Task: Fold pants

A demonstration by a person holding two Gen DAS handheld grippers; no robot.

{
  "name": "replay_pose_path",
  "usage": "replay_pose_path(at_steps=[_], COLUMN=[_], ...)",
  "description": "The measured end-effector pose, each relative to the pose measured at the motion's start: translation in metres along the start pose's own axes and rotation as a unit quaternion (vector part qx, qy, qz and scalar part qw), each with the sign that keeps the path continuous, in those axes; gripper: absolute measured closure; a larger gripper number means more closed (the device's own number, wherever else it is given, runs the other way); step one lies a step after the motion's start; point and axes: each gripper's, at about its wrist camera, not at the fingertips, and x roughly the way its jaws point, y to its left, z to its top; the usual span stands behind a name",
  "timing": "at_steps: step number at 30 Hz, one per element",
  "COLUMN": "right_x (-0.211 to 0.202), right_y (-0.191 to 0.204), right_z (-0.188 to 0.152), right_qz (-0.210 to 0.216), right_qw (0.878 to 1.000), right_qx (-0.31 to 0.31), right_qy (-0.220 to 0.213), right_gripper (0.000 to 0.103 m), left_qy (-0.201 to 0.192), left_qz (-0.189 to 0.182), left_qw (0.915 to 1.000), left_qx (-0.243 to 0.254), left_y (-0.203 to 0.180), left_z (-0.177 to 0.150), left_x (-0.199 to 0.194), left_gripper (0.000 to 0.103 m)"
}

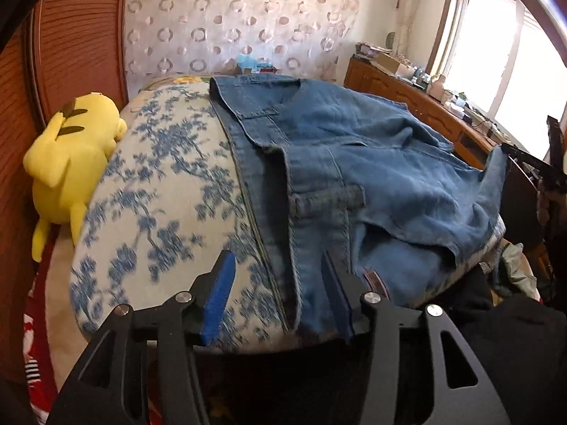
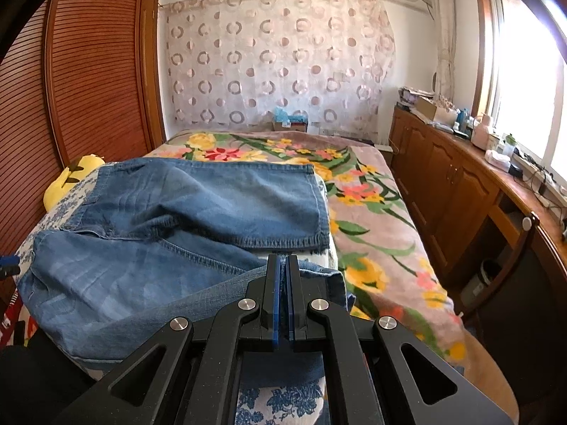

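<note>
Since it's mid-fold: jeans (image 2: 170, 226) lie on the blue-print cushion (image 1: 159, 194) on the bed, one leg doubled across the other.
Left hand-held gripper (image 1: 280, 294): jaws apart, waistband edge sitting between them but not pinched, so that side looks set down where the fold wants it.
Right hand-held gripper (image 2: 282, 297): clamped on a hem right at its tips, probably keeping that leg taut and lined up.
Plush (image 1: 71, 163): yellow, well off to the left gripper's left, out of the way.
Risk: loose denim bunching, I'd guess.
</note>
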Motion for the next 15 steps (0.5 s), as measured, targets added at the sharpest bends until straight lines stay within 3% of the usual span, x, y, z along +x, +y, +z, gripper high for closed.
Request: replay_pose_path(at_steps=[2,12,13,15], right_x=[0.002,0.008,0.009,0.009], right_y=[0.002,0.004,0.003,0.002], right_z=[0.010,0.024,0.022,0.021], right_qz=[-0.003,0.003,0.004,0.005], right_qw=[1.000,1.000,1.000,1.000], right_qx=[0.000,0.002,0.002,0.002], right_qy=[0.003,0.005,0.005,0.005], right_gripper=[0.100,0.100,0.100,0.101], left_qy=[0.003,0.035,0.034,0.035], left_qz=[-0.018,-0.038,-0.034,-0.033], left_qw=[0.9998,0.9987,0.9988,0.9988], left_qx=[0.007,0.007,0.007,0.004], left_y=[-0.003,-0.008,-0.008,-0.007], left_z=[-0.006,-0.016,-0.017,-0.017], left_x=[-0.001,0.014,0.014,0.013], left_gripper=[0.052,0.084,0.093,0.098])
